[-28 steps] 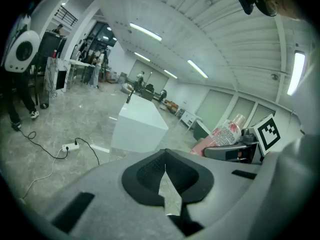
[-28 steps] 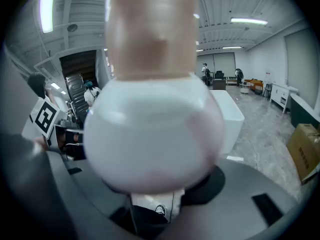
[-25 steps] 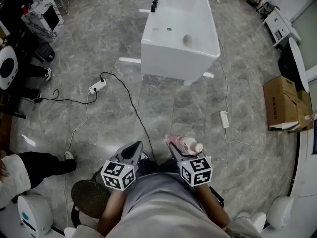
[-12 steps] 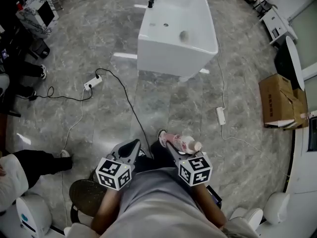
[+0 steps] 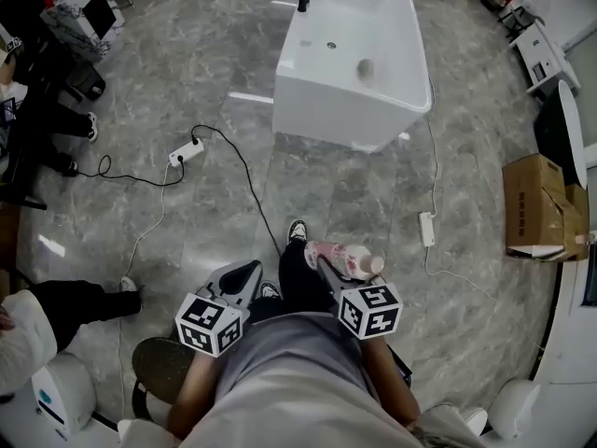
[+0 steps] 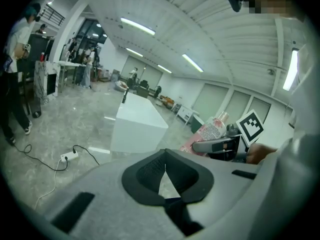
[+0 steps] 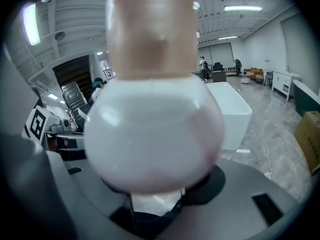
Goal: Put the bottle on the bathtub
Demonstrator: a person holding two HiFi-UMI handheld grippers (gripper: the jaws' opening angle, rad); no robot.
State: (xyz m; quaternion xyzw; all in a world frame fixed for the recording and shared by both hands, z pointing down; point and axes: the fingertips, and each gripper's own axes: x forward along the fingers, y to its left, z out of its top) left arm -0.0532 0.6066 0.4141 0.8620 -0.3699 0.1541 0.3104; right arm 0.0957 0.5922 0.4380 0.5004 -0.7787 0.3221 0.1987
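Bottle (image 5: 347, 259), held crosswise by the right gripper (image 5: 328, 271); bathtub (image 5: 350, 110) lies straight ahead, well apart; left gripper (image 5: 244, 278) closed, empty.

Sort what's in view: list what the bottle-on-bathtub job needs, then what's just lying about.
Job in hand:
pink bottle, clamped in the right gripper
white bathtub, ahead across the floor

Lying about:
power strip with a black cable, left of the tub
second power strip, on the right
cardboard box, far right
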